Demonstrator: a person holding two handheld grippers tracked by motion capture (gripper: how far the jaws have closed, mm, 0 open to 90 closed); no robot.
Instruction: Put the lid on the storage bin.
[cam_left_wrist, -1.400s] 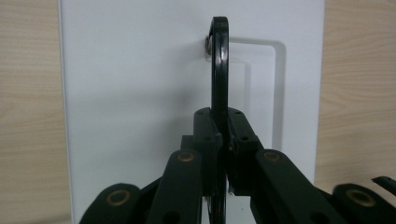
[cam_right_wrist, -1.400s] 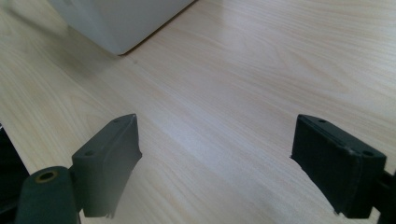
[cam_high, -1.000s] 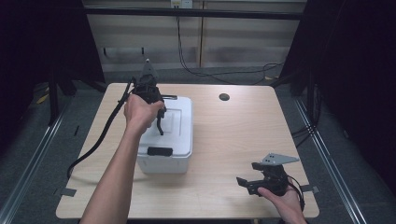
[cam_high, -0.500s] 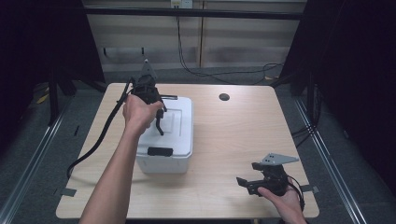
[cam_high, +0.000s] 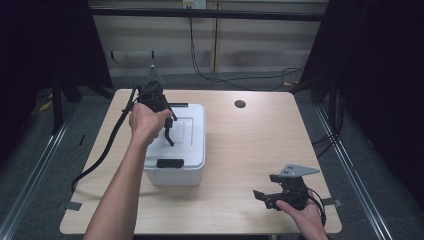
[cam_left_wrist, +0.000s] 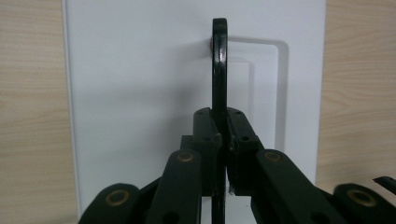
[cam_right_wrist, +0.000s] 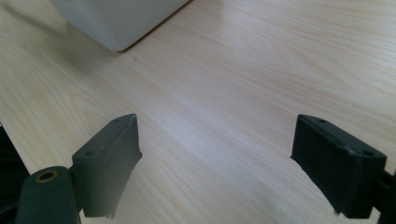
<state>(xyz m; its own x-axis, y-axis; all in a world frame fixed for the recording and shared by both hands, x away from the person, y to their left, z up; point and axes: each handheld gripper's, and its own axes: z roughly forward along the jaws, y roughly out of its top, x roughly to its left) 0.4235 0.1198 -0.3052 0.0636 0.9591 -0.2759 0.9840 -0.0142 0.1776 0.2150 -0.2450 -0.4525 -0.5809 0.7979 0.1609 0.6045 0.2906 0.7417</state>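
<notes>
My left gripper (cam_left_wrist: 223, 154) pinches the raised black handle (cam_left_wrist: 219, 70) of the white lidded box (cam_high: 192, 131), not yet lifted off the table (cam_high: 260, 145); my right gripper (cam_right_wrist: 217, 158) rests spread, idle.

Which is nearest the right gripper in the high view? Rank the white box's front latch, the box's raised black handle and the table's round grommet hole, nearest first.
From the right gripper at the table's front right:
1. Front latch, on the white box's near edge, to its left.
2. Raised black handle, farther left and back, clamped by the left gripper.
3. Round grommet hole, at the table's far edge.
</notes>
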